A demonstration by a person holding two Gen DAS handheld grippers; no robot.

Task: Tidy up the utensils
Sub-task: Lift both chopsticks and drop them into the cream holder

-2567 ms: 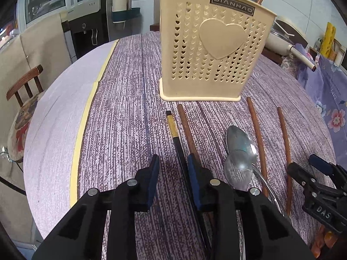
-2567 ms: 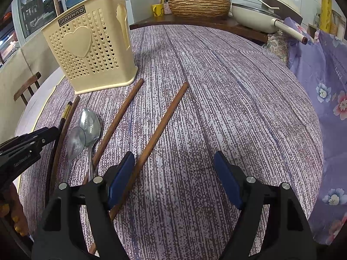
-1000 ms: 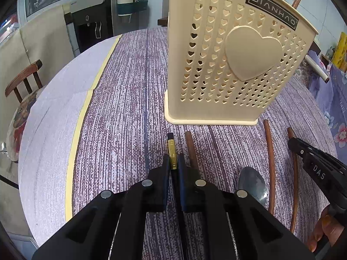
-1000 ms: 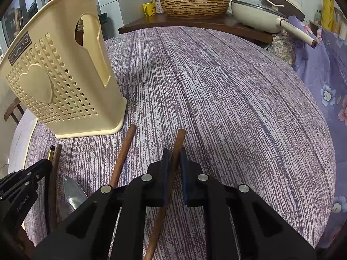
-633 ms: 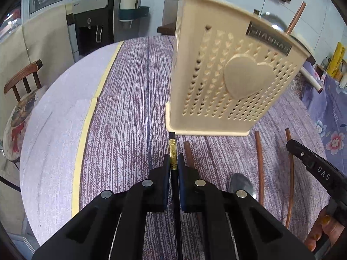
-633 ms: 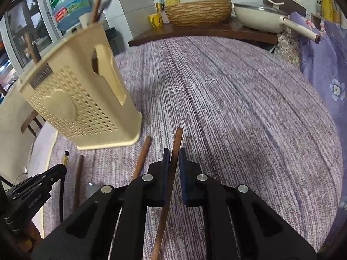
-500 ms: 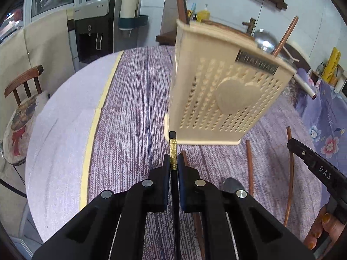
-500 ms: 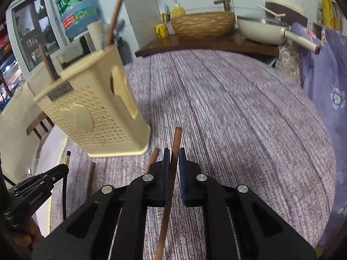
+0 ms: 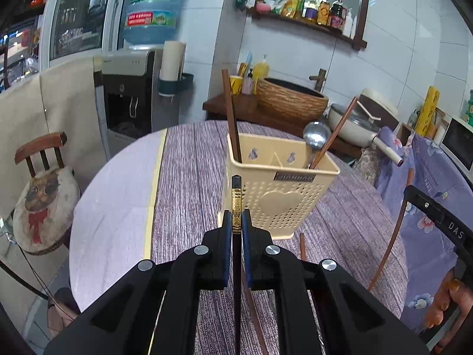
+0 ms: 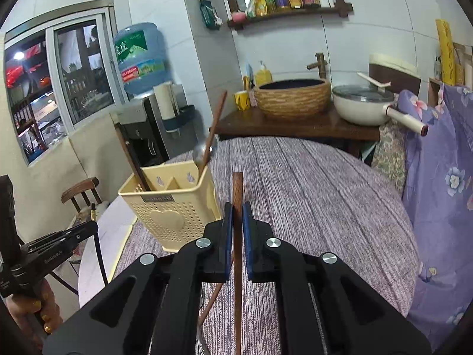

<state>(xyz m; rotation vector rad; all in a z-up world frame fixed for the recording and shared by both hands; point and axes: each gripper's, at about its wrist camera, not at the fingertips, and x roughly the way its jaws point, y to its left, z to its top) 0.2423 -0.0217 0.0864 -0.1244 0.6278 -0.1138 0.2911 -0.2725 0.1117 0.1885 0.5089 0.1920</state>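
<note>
Tongs point(image 9: 236, 222) raised, pitched slightly downward

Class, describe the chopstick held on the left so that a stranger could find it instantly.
Start at the round table with the purple striped cloth, then the cream utensil basket. Before it, the left hand-held gripper clamps a black chopstick. Unlike the plain brown ones, it has a gold band near its tip.
</note>
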